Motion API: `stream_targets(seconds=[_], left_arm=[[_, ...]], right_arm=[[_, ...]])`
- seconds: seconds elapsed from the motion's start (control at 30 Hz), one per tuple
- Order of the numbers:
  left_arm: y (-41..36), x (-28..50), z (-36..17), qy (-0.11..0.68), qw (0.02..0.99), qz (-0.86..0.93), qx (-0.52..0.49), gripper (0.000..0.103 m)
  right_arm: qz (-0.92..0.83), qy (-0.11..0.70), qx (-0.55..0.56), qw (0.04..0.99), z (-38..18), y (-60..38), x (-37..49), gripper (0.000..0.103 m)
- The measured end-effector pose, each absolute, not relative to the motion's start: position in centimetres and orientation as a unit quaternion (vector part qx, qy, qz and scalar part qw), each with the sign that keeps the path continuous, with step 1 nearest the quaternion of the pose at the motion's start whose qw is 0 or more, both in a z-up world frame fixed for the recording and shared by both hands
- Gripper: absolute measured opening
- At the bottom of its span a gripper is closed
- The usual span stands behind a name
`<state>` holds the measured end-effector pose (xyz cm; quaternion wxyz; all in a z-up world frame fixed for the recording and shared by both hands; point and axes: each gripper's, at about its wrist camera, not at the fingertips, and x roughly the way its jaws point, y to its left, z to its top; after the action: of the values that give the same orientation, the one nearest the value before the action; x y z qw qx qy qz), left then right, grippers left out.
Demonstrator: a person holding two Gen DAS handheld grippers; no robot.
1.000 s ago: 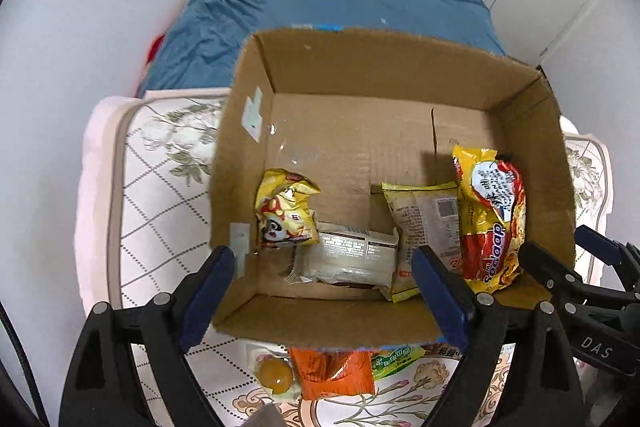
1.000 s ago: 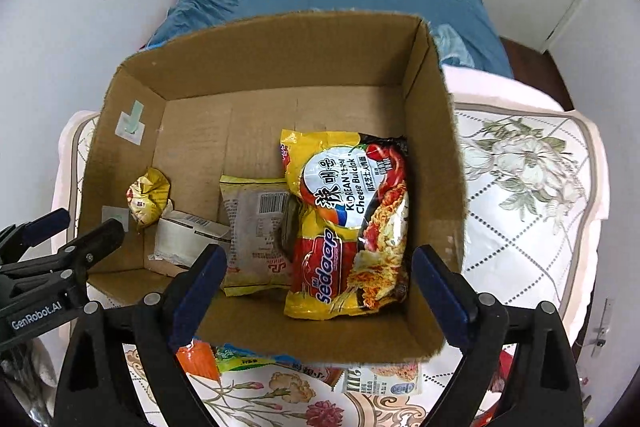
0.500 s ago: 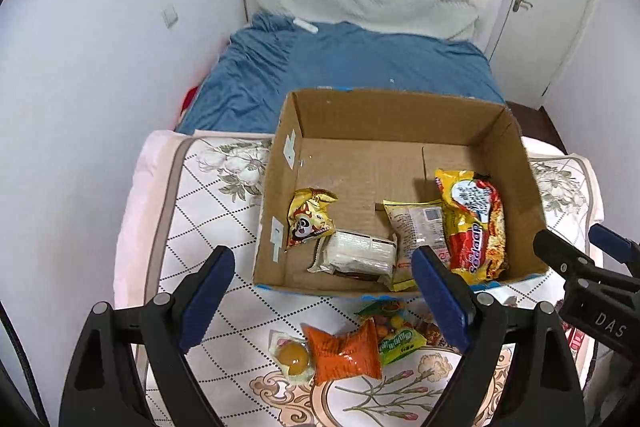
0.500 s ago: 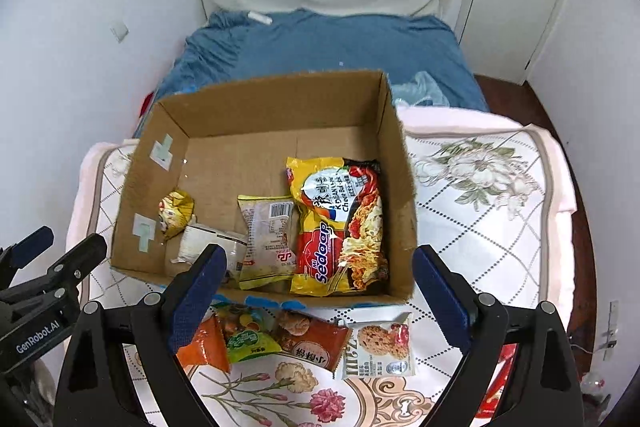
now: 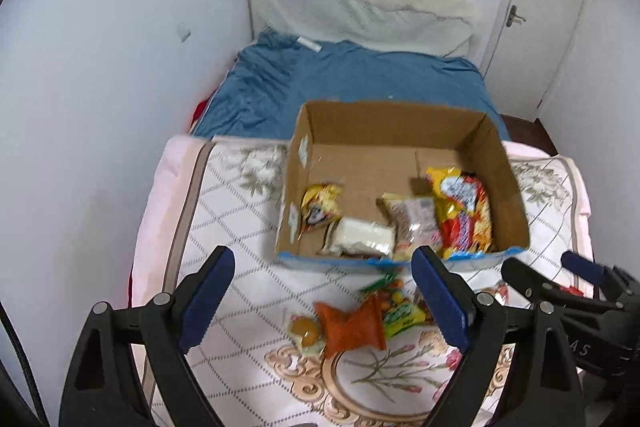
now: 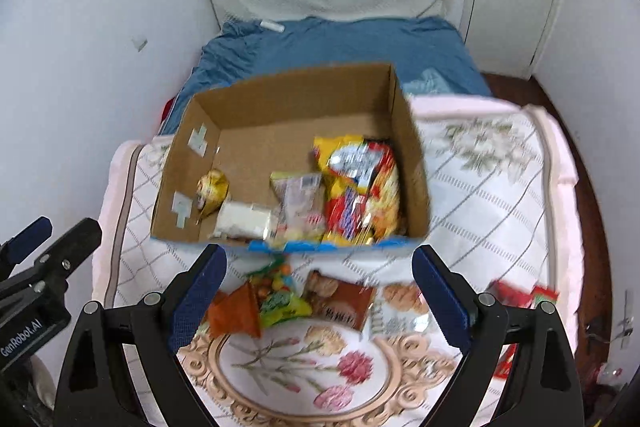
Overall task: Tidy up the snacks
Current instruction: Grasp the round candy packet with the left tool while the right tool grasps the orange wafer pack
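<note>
Both grippers, L (image 5: 324, 297) & R (image 6: 320, 291), jaws wide apart w/ nothing between, above floral quilt (image 6: 480, 187); cardboard box (image 6: 280, 95) holds noodle pack (image 6: 360, 187) + small snacks, loose orange packet (image 5: 352, 323) lying near its front.

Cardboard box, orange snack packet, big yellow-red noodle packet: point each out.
cardboard box (image 6: 304, 99), right wrist view, inner back wall
orange snack packet (image 5: 352, 325), left wrist view, middle of the packet
yellow-red noodle packet (image 6: 362, 187), right wrist view, packet's front face
</note>
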<state>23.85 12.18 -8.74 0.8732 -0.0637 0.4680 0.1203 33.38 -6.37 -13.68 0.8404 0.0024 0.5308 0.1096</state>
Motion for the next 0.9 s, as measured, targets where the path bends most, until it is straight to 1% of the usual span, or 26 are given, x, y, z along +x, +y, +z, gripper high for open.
stream_targets(seconds=[0.23,0.37,0.5,0.73,0.8,0.83,0.87,0.9], left_arm=[[15.4,22.1,-15.6,0.536,0.823,0.165,-0.091,0.091],[17.6,21.4,-20.1,0.576,0.787,0.197,-0.098,0.09],[19.3,20.8,-23.0,0.6,0.763,0.219,-0.099,0.09],[20.5,20.8,-25.8,0.629,0.737,0.222,-0.11,0.09],[20.5,20.9,-26.2,0.633,0.734,0.219,-0.111,0.09],[20.4,21.0,-26.4,0.634,0.734,0.217,-0.111,0.09],[20.2,21.1,-26.4,0.634,0.735,0.212,-0.112,0.09],[20.0,21.1,-26.5,0.635,0.735,0.209,-0.113,0.09]], right_arm=[[0.145,0.615,0.039,0.774,-21.5,-3.8,32.3,0.096],[0.159,0.644,0.048,0.747,-25.4,-1.4,32.5,0.096],[0.167,0.669,0.043,0.723,-28.9,1.8,32.8,0.096],[0.151,0.708,-0.002,0.69,-34.6,6.2,32.6,0.094],[0.152,0.699,-0.02,0.699,-34.9,6.7,32.2,0.091],[0.154,0.694,-0.021,0.703,-34.8,6.8,32.0,0.084],[0.158,0.691,-0.023,0.705,-34.7,6.7,31.7,0.069],[0.166,0.689,-0.02,0.705,-34.5,6.6,31.4,0.067]])
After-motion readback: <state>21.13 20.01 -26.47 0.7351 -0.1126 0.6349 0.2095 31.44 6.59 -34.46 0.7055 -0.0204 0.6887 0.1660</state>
